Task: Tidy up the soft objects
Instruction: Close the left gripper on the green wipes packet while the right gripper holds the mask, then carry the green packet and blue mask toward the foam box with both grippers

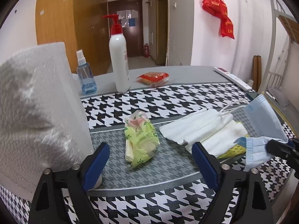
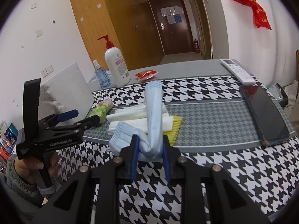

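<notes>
Evidently mid-sort, a blue mask (image 2: 152, 123) is pinched between the nearly closed jaws of the right gripper (image 2: 150, 149) above the desk (image 2: 214, 119), while a tissue pack (image 1: 141, 140), lying ahead between the wide, empty jaws of the left gripper (image 1: 149, 165), is judged the next grasp.

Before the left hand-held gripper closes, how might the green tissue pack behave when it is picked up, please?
The green tissue pack looks soft and crumpled, so it would probably squash rather than resist. Its glossy plastic wrapper may slip between the pads. It lies flat, so rolling seems unlikely.
</notes>
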A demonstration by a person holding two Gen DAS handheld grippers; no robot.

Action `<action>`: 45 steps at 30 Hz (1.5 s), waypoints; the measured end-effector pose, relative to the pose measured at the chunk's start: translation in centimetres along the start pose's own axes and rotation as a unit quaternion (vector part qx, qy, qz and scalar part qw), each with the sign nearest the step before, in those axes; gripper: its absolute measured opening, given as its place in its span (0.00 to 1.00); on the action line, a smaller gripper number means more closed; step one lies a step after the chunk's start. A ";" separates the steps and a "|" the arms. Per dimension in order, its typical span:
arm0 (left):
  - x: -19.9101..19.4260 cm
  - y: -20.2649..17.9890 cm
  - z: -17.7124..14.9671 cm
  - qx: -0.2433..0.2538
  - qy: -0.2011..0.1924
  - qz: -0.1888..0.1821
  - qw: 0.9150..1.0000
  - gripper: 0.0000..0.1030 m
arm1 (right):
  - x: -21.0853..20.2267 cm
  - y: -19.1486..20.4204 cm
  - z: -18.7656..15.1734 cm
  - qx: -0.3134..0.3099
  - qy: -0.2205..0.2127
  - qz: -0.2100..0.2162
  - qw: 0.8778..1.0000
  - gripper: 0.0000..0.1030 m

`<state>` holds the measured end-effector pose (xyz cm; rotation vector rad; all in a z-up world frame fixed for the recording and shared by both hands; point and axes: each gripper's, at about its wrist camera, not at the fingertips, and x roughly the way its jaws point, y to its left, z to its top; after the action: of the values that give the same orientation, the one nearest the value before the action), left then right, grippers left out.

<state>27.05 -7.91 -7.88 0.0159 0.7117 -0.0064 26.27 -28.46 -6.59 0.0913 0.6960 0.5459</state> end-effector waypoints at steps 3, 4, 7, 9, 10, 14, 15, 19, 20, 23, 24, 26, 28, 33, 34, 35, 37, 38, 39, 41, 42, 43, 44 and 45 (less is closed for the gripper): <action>0.6 0.1 0.1 -0.004 0.013 -0.003 1.000 0.78 | 0.0 -0.1 0.1 0.000 -0.001 -0.003 1.000 0.27; 0.8 0.1 0.1 -0.005 0.018 -0.006 1.000 0.75 | 0.0 -0.1 0.1 -0.002 -0.001 -0.003 1.000 0.25; 1.5 0.3 0.2 -0.012 0.034 -0.010 0.999 0.69 | 0.1 0.0 0.1 -0.004 -0.001 0.001 1.000 0.24; 2.0 0.4 0.2 -0.017 0.044 -0.007 0.999 0.65 | 0.3 0.1 0.0 -0.005 0.002 0.003 1.000 0.24; 2.2 0.5 0.2 -0.019 0.049 -0.006 0.999 0.63 | 0.4 0.1 0.0 -0.005 0.003 0.005 1.000 0.24; 3.0 0.6 0.3 -0.024 0.066 -0.007 0.997 0.59 | 0.7 -0.1 -0.1 -0.001 0.006 0.006 1.000 0.24; 3.2 0.7 0.3 -0.026 0.070 -0.007 0.997 0.56 | 0.8 -0.1 -0.2 -0.001 0.009 0.005 1.000 0.24; 3.7 1.0 0.3 -0.035 0.081 -0.001 0.996 0.45 | 0.9 -0.2 -0.3 -0.001 0.014 0.002 1.000 0.24; 3.8 1.0 0.3 -0.037 0.083 0.001 0.996 0.44 | 0.9 -0.2 -0.3 0.000 0.015 0.002 1.000 0.24; 3.7 1.2 0.3 -0.041 0.081 -0.001 0.996 0.34 | 1.0 -0.2 -0.4 -0.001 0.018 -0.002 1.000 0.24; 3.7 1.3 0.3 -0.043 0.079 -0.002 0.996 0.31 | 1.1 -0.2 -0.4 -0.002 0.019 -0.003 1.000 0.24; 3.5 1.5 0.4 -0.046 0.074 -0.004 0.996 0.25 | 1.1 -0.2 -0.5 0.000 0.019 -0.003 1.000 0.24; 3.2 1.5 0.4 -0.044 0.069 -0.005 0.997 0.22 | 1.1 -0.2 -0.6 -0.001 0.021 -0.004 1.000 0.24; 2.0 1.3 0.3 -0.034 0.050 -0.009 0.998 0.21 | 0.8 -0.1 -0.6 -0.001 0.020 -0.006 1.000 0.24; 1.6 1.3 0.3 -0.033 0.043 -0.012 0.998 0.21 | 0.8 -0.1 -0.6 -0.001 0.021 -0.008 1.000 0.24; 1.3 1.2 0.4 -0.031 0.039 -0.012 0.999 0.20 | 0.9 -0.1 -0.6 -0.001 0.022 -0.009 1.000 0.24; 0.5 1.3 0.4 -0.028 0.028 -0.016 0.999 0.20 | 0.9 0.0 -0.7 0.002 0.023 -0.009 1.000 0.24; 0.2 1.2 0.4 -0.028 0.025 -0.019 0.999 0.20 | 0.9 -0.1 -0.7 0.008 0.019 -0.007 1.000 0.24; -0.1 1.2 0.4 -0.027 0.022 -0.022 0.999 0.20 | 0.9 -0.3 -0.7 0.012 0.020 -0.006 1.000 0.23; -1.0 1.1 0.4 -0.023 0.010 -0.027 0.999 0.19 | 0.5 0.0 -0.6 0.006 0.014 -0.008 1.000 0.20; -1.3 1.1 0.4 -0.021 0.006 -0.028 0.999 0.19 | 0.2 0.1 -0.5 0.007 0.009 -0.005 1.000 0.20; -1.6 1.0 0.5 -0.020 0.002 -0.030 0.999 0.19 | -0.1 0.2 -0.3 0.006 0.005 -0.002 1.000 0.20; -2.1 1.0 0.5 -0.019 -0.003 -0.033 0.999 0.19 | -0.4 0.4 -0.2 0.003 0.001 -0.003 1.000 0.20; -2.4 1.0 0.5 -0.018 -0.006 -0.034 0.999 0.19 | -0.7 0.6 -0.2 0.001 -0.003 -0.004 1.000 0.20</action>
<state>25.53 -6.90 -5.90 -0.0436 0.6995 -0.0583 25.42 -28.29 -6.12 0.0924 0.6913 0.5380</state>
